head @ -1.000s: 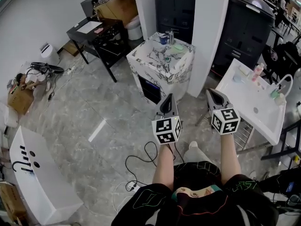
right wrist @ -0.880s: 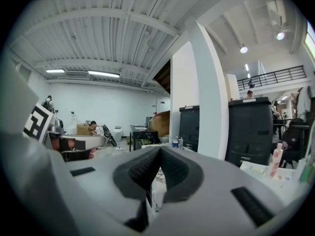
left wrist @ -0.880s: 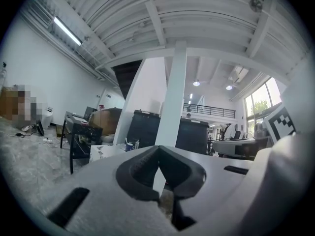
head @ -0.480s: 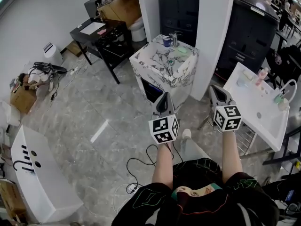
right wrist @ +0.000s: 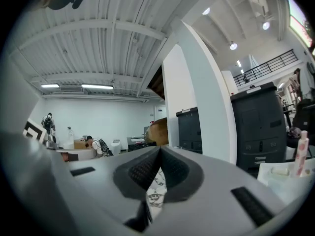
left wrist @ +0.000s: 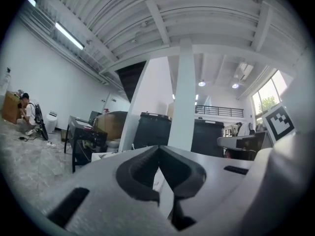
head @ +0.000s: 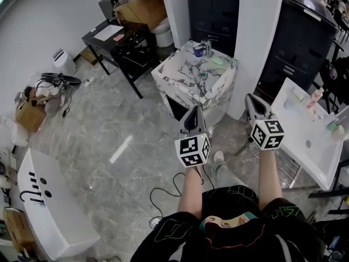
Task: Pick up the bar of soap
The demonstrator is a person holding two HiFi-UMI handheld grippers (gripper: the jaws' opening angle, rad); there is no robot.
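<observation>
Head view: pale green bar of soap lies on the marble sink, well ahead of the left hand-held gripper and right hand-held gripper, both pressed together, empty.

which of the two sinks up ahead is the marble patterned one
The sink straight ahead, beside the white pillar; the right sink is plain white.

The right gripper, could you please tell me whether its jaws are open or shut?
Shut: the right gripper shows its tips meeting in its own view, nothing held between them.
</observation>
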